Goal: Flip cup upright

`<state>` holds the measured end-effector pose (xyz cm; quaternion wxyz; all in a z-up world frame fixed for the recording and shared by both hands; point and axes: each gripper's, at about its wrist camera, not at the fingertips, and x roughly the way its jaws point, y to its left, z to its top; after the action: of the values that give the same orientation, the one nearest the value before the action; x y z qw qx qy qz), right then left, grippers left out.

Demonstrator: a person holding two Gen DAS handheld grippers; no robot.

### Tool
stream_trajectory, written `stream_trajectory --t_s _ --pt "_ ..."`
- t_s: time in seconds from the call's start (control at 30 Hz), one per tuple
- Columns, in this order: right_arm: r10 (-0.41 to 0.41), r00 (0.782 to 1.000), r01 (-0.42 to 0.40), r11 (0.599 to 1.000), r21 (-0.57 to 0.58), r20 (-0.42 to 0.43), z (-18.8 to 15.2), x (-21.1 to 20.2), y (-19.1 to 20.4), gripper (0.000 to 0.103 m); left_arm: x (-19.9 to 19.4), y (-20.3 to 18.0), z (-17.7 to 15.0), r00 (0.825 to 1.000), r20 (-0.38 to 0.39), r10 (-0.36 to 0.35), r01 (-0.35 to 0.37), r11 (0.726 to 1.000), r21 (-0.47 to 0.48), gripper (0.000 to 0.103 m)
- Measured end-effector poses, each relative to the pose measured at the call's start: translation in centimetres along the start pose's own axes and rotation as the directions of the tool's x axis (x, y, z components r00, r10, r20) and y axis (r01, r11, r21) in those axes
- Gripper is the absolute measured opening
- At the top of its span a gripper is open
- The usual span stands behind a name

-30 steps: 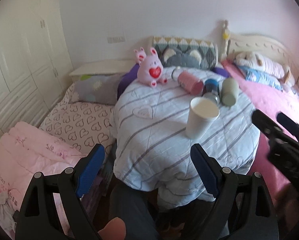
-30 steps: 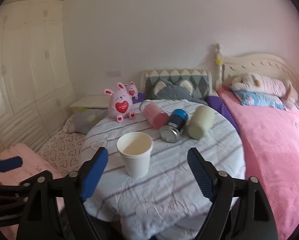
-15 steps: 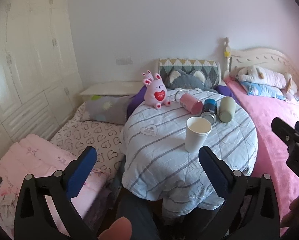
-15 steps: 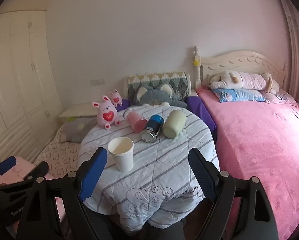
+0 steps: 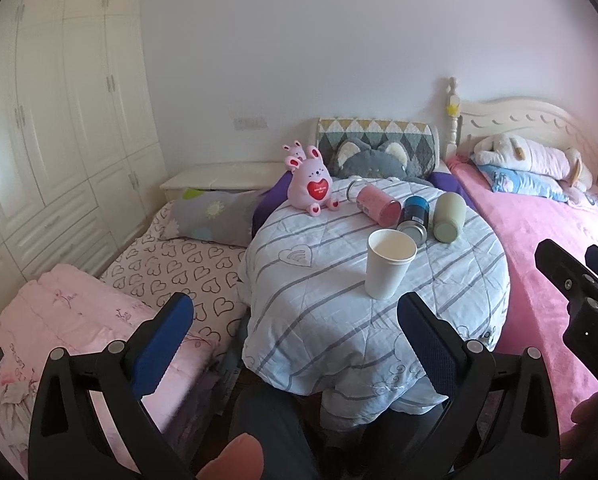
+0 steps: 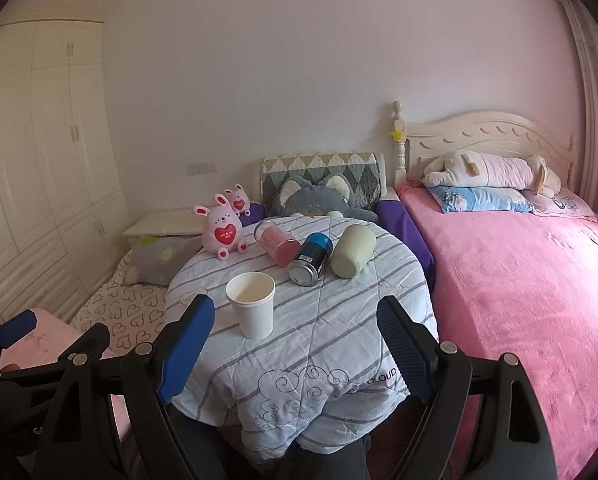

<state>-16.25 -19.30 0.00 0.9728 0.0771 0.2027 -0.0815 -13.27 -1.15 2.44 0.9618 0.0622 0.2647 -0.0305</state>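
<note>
A white paper cup [image 5: 389,264] stands upright, mouth up, on a round table under a striped blue quilt [image 5: 339,300]; it also shows in the right wrist view [image 6: 253,304]. My left gripper [image 5: 295,344] is open and empty, held back from the table's near edge. My right gripper [image 6: 295,340] is open and empty, also short of the table, with the cup ahead and slightly left. The right gripper's body shows at the right edge of the left wrist view [image 5: 579,292].
Behind the cup lie a pink tumbler [image 6: 279,242], a blue-black can [image 6: 311,258] and a pale green cup [image 6: 353,256], all on their sides. A pink plush rabbit [image 6: 221,232] sits at the back left. A pink bed [image 6: 519,280] lies right, a heart-print mattress [image 5: 179,272] left.
Both grippers have pulled back and up from the table, so the cup and table look smaller and farther. The cup stays upright in place.
</note>
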Motion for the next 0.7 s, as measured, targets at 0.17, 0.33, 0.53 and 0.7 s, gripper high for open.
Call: stream_trajectory --t_s 0.17,0.33,0.53,0.7 --pt "0.003 1.0 -0.003 1.0 0.003 0.001 -0.04 0.02 -0.02 0.085 -0.62 -0.2 -0.08 1.0 0.006 -0.006 0.006 1.0 0.002 0.103" --pt "0.008 1.0 -0.008 1.0 0.008 -0.006 -0.24 -0.2 0.08 0.085 -0.61 -0.34 -0.11 1.0 0.002 -0.003 0.003 1.0 0.008 0.103" --pt "0.015 1.0 -0.015 1.0 0.013 -0.016 -0.31 -0.44 0.23 0.085 -0.28 -0.64 -0.08 1.0 -0.005 0.017 -0.017 1.0 0.021 0.103" --pt "0.017 1.0 -0.016 1.0 0.013 -0.023 -0.31 -0.25 0.23 0.085 -0.15 -0.78 -0.04 1.0 -0.005 0.017 -0.017 0.999 0.028 0.103"
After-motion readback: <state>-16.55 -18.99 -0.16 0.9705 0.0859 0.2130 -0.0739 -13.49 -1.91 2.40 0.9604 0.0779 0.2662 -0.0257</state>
